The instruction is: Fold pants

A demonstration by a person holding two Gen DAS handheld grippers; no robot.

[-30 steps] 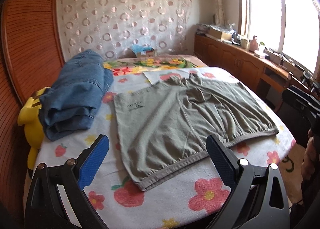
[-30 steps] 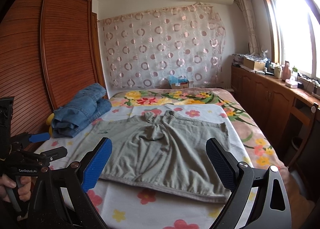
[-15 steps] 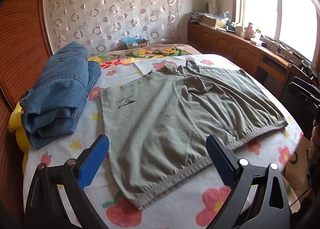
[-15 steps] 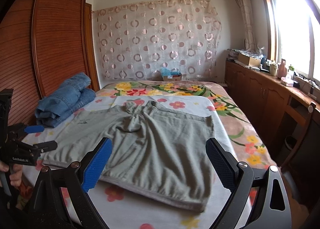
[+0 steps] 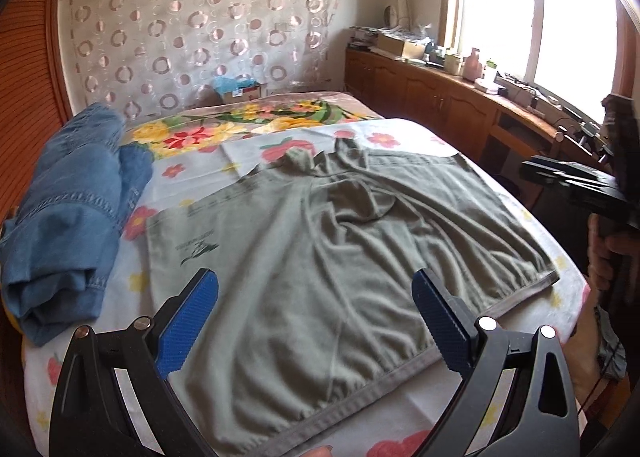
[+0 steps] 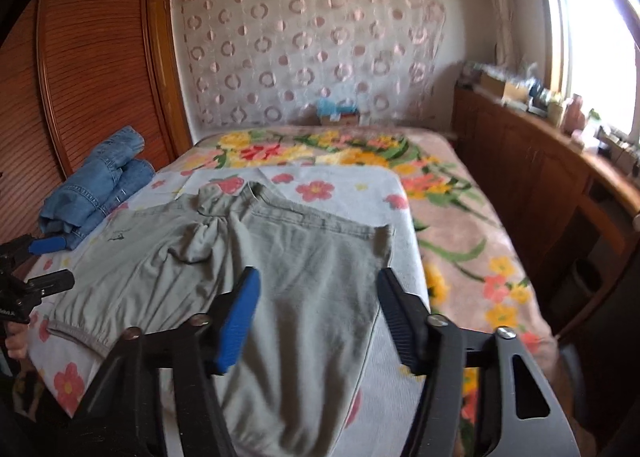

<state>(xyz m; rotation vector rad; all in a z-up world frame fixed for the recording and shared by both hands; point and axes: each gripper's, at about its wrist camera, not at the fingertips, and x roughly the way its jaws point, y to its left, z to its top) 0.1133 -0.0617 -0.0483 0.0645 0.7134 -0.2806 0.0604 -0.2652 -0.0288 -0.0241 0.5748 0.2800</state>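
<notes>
Grey-green pants (image 5: 320, 257) lie spread flat on the flowered sheet of a bed, the elastic hem toward me and a bunched fold near the middle. My left gripper (image 5: 314, 285) hovers open over the near hem, nothing between its blue pads. My right gripper (image 6: 318, 281) hangs over the right half of the pants (image 6: 280, 257); its jaws are closing, the cloth lies below them and the pads do not press on it. In the right wrist view the left gripper (image 6: 48, 263) shows at the left edge of the bed, held by a hand.
Folded blue jeans (image 5: 72, 209) (image 6: 100, 185) lie at the bed's left side beside a brown slatted wardrobe (image 6: 80, 77). A wooden cabinet (image 5: 440, 105) with clutter runs under the window on the right. A small box (image 5: 240, 89) sits at the far end.
Both grippers have come closer over the pants, which look larger in each view. The right gripper's jaws have narrowed from wide open. The pants lie as before.
</notes>
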